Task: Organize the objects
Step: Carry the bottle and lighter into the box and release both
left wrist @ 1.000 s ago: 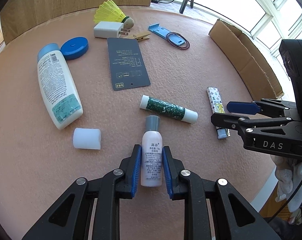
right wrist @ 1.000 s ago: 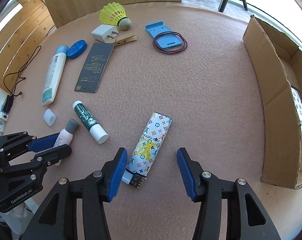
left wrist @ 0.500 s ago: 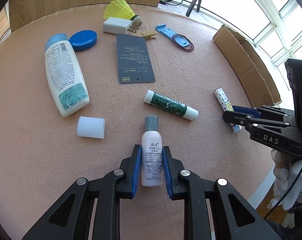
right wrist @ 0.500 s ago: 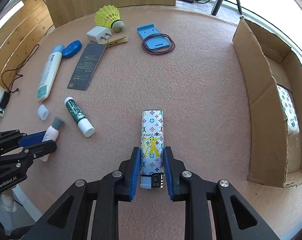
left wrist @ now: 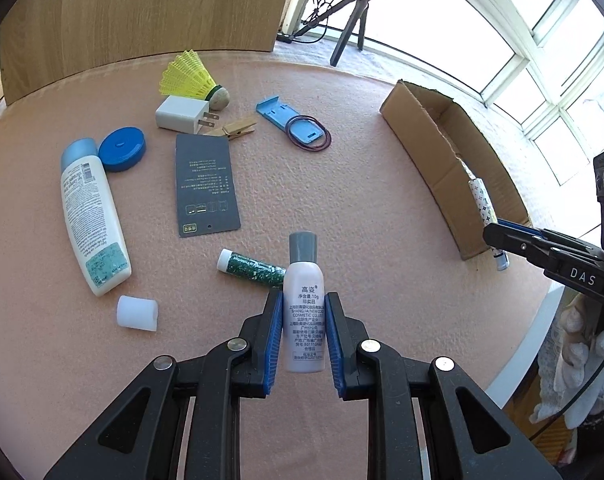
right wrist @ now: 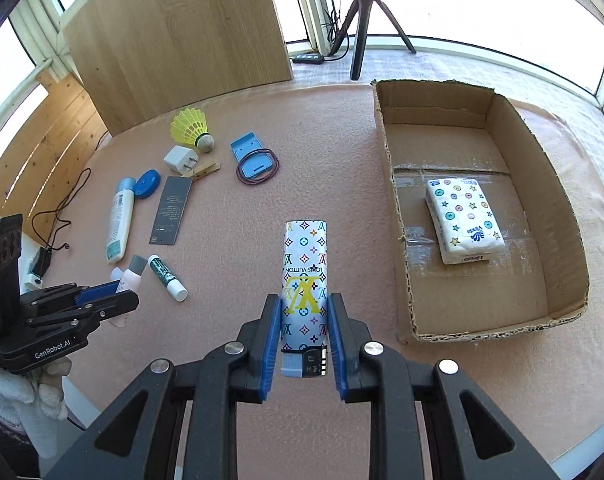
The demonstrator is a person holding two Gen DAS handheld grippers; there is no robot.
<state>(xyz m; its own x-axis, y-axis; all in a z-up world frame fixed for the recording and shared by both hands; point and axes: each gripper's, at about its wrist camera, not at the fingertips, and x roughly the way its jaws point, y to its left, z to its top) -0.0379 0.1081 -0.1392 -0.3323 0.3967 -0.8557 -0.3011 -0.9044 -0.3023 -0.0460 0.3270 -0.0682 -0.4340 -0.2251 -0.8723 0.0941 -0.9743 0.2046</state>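
Left claw [left wrist: 303,334] clamps the small bottle [left wrist: 304,308], lifted clear of the table [left wrist: 342,208]; right claw [right wrist: 304,336] pinches the lighter [right wrist: 304,280], cap end nearest the camera. From the right wrist, the box [right wrist: 398,216] sits at two o'clock with a tissue pack [right wrist: 464,218] inside. At ten o'clock lie the lotion bottle [right wrist: 120,222], dark card [right wrist: 172,210] and shuttlecock [right wrist: 192,126]; at nine, the green tube [right wrist: 166,276].

A round table topped with pink textured matting [right wrist: 230,216] stands before bright white-framed windows [left wrist: 542,92]. A light wooden panel [right wrist: 174,28] rises behind it, beside a black tripod [right wrist: 362,32].
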